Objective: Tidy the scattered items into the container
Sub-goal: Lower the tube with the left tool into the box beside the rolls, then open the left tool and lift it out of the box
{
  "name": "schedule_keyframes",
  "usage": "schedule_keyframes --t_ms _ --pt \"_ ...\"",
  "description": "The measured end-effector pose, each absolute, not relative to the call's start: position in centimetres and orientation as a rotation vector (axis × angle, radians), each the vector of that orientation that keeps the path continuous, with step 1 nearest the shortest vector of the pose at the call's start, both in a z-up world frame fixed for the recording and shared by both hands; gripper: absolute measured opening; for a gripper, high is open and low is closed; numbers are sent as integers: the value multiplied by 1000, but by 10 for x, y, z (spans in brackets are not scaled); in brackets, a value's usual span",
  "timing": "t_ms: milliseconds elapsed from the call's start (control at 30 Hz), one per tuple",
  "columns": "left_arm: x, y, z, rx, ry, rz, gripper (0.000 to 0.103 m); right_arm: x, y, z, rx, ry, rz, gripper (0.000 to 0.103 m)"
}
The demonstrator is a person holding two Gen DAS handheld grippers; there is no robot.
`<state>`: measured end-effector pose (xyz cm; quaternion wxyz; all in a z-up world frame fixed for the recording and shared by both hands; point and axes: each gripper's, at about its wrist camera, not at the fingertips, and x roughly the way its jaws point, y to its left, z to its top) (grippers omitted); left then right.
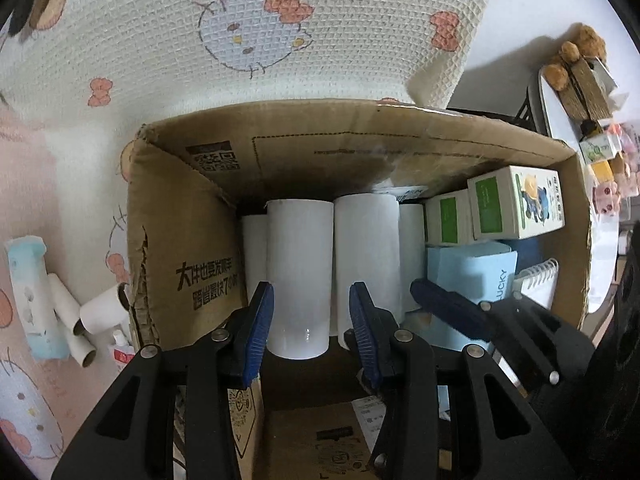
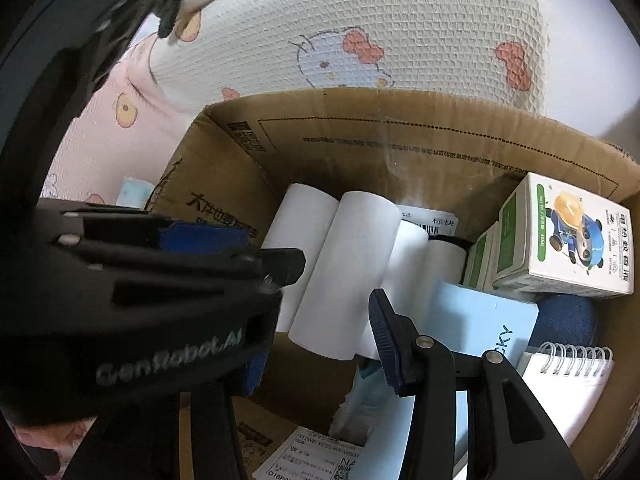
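The cardboard box (image 1: 192,240) fills mid-frame, a white paper roll (image 1: 299,280) standing inside it at centre, light, smooth and crushable, best pinched mid-body, where the left gripper (image 1: 312,332) brackets it, jaws apart, whether touching I cannot tell.

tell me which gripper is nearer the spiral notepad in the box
Right. The right gripper hangs just beside the spiral notepad, over the light blue box. The left gripper is further off, straddling a white roll on the box's other side.
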<state>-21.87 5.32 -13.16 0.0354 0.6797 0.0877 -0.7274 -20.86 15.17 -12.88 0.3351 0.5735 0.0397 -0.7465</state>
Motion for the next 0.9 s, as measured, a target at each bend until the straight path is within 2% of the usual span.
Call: schedule_keyframes --t_ms 100,200,267,333,500,667,900 --pt "-216 48 -127 2037 286 -2274 43 -213 154 -127 1484 96 -1949 44" --pt "-213 40 -115 1943 268 -2335 25 -212 153 -124 1467 92 -1945 42" --pt "-212 36 -112 1932 263 -2359 21 -212 150 -123 1469 123 -1967 24" --pt "-210 32 -110 1964 307 -2384 12 -214 147 -125 1486 142 -1959 24" --pt "-208 43 -111 1999 279 -2416 12 -222 148 -135 1525 194 -1943 24" --pt "-207 55 -126 2136 261 -2353 12 -227 154 -138 1527 157 -1919 24" --pt "-212 53 -145 2132 251 -2271 11 -232 160 -137 1532 115 -1929 24"
